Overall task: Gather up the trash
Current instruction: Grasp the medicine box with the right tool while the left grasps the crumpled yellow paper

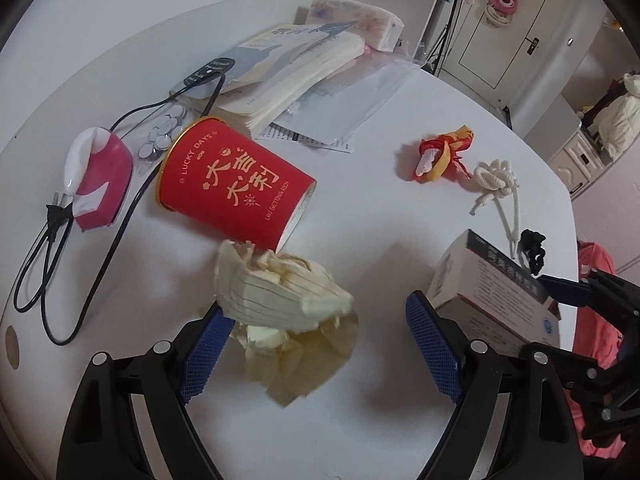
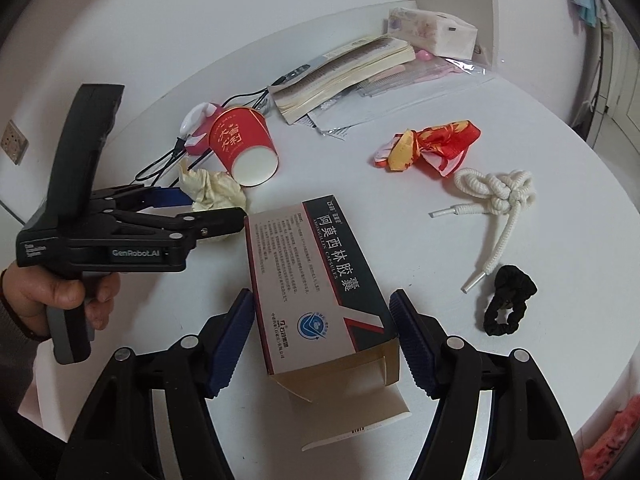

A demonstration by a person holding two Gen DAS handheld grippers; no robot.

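A crumpled yellowish paper wad [image 1: 280,300] lies on the white table [image 1: 380,408], just in front of a red paper cup [image 1: 236,184] tipped on its side. My left gripper [image 1: 316,320] is open around the wad, whose edge touches the left pad [image 1: 208,340]; the right pad is apart from it. In the right wrist view the left gripper [image 2: 208,210] reaches toward the wad [image 2: 212,190] beside the cup [image 2: 244,144]. My right gripper [image 2: 322,312] is shut on a medicine box [image 2: 320,280], open end toward the camera, pads against both sides. The box [image 1: 492,292] hangs tilted at the right.
A red-and-yellow cloth [image 2: 428,144], a knotted white cord [image 2: 500,196] and a black scrunchie [image 2: 508,308] lie to the right. Books and papers [image 1: 288,76], a pink device with a black cable [image 1: 100,176] and a tissue pack [image 1: 360,20] sit at the back. A hand [image 2: 60,296] holds the left gripper.
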